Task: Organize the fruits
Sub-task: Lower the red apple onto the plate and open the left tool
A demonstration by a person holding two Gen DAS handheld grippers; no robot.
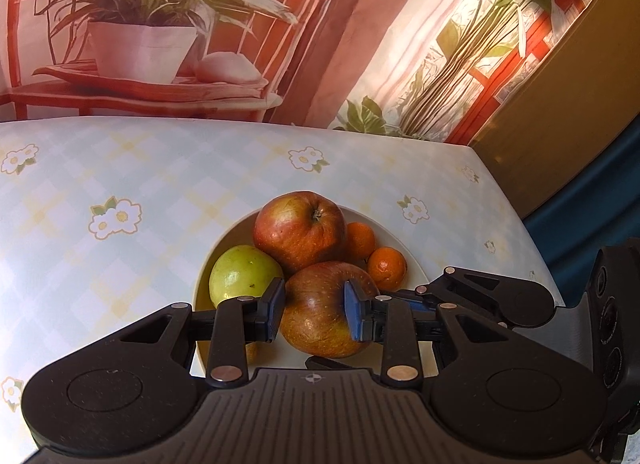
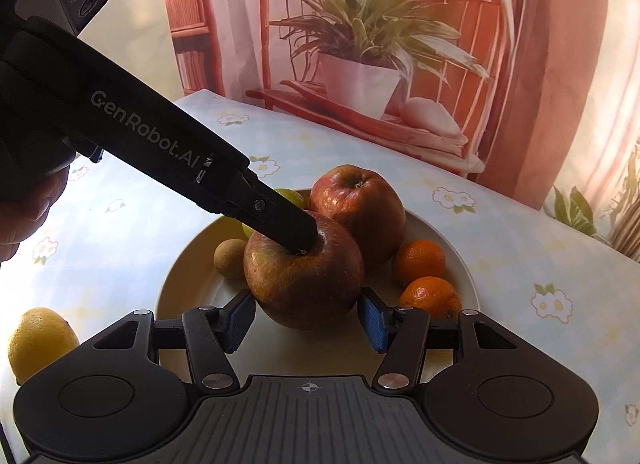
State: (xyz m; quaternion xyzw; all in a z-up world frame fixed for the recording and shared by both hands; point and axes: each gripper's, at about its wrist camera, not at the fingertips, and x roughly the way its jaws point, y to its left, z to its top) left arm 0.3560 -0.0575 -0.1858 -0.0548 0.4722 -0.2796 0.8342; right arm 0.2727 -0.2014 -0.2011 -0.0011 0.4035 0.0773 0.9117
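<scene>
Looking at the near red apple (image 2: 304,276) at the front of the white plate (image 2: 180,304). Left tongs (image 1: 316,310) slanting steeply down from the left, hand (image 2: 24,207) round the handle, pinched nearly closed with tips in the stem dip. Right tongs (image 2: 306,322) open, pads just beside its flanks.

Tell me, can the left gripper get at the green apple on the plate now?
Probably yes: the green apple lies uncovered just beside the left gripper, with nothing over it, though its narrow jaws would have to open wider.
</scene>
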